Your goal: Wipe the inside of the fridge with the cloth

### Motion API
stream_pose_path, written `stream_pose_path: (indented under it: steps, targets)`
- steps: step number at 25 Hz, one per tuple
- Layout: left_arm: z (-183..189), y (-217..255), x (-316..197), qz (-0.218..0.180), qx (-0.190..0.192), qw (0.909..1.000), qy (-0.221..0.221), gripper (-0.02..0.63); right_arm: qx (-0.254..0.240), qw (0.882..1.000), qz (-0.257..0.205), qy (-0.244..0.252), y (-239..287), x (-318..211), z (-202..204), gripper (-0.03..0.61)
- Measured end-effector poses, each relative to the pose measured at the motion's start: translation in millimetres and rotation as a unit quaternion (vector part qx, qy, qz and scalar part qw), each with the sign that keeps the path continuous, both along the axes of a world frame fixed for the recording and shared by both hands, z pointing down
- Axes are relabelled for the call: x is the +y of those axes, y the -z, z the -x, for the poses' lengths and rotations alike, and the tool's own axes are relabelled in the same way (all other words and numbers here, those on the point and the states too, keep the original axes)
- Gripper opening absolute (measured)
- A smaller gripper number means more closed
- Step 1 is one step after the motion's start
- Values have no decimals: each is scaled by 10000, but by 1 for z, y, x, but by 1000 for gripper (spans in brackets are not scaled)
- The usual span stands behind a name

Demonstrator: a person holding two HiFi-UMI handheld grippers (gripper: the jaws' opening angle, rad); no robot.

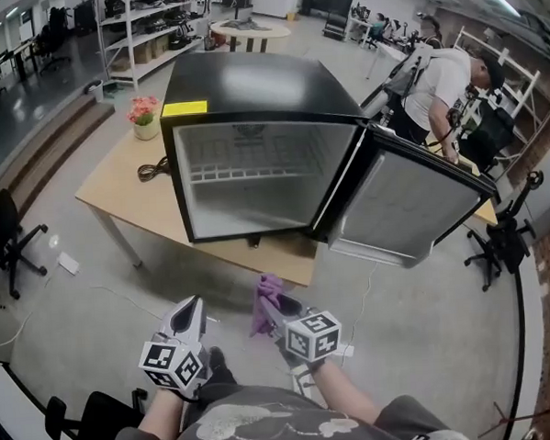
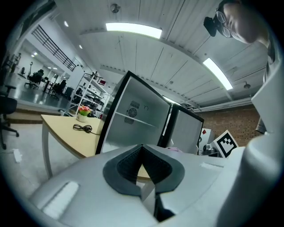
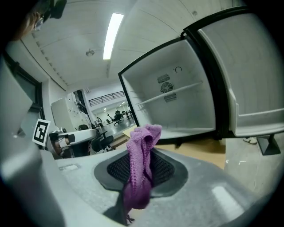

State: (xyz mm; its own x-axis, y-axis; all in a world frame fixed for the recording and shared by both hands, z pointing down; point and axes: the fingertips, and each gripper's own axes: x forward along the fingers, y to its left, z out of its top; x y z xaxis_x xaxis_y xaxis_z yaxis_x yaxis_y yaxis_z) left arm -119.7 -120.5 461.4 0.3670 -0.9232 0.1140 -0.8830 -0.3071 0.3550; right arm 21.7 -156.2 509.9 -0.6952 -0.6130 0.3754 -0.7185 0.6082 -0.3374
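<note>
- Head view, far left: an office chair (image 1: 5,240) stood on the grey floor, apart from the wooden table (image 1: 127,199)
- On the table's left part sat a small flower pot (image 1: 144,118); nearer the fridge lay a coiled black cable (image 1: 152,169)
- The left gripper (image 1: 190,313) was held low in front of the table, well apart from the fridge; in the left gripper view its jaws were pressed together with nothing pinched between them
- The black fridge (image 1: 249,82) stood on the table with a yellow sticker (image 1: 185,108) at its top left front corner; its white inside faced the person and showed a wire shelf (image 1: 254,172) across the back
- The right gripper (image 1: 278,311) was just beside the left one and pointed toward the fridge; its jaws were clamped on the purple cloth (image 1: 265,298); in the right gripper view the cloth rose in a bunch above the pads and drooped down their near side, short of the fridge and not touching it
- The door (image 1: 407,198) stood wide open to the right, its pale inner face showing
- Far right, behind the door, a person (image 1: 443,86) in a white shirt bent forward
</note>
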Motion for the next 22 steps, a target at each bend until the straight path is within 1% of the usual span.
stream_pose_path:
  steps: [4, 8, 10, 12, 15, 19, 22]
  targets:
    - [16, 8, -49, -115, 37, 9997, -210, 18, 31, 9996, -201, -187, 15, -51, 21, 87]
    - [27, 11, -76, -161, 5, 9989, -439, 18, 212, 9991, -274, -231, 18, -84, 42, 87]
    - [33, 11, -87, -188, -3, 9985, -514, 18, 198, 9989, -358, -219, 25, -99, 53, 87]
    - [40, 16, -97, -206, 24, 9982, -560, 18, 4, 9986, -490, -218, 43, -115, 63, 87]
    - [49, 25, -113, -309, -11, 9979, -574, 18, -415, 9957, -820, -122, 83, -137, 81, 87]
    - [57, 19, -129, -258, -26, 9991, -343, 18, -728, 9886, -1312, 149, 131, -162, 99, 87]
    - [57, 20, -141, -258, -58, 9995, -149, 18, -984, 9824, -1521, 454, 156, -182, 113, 87]
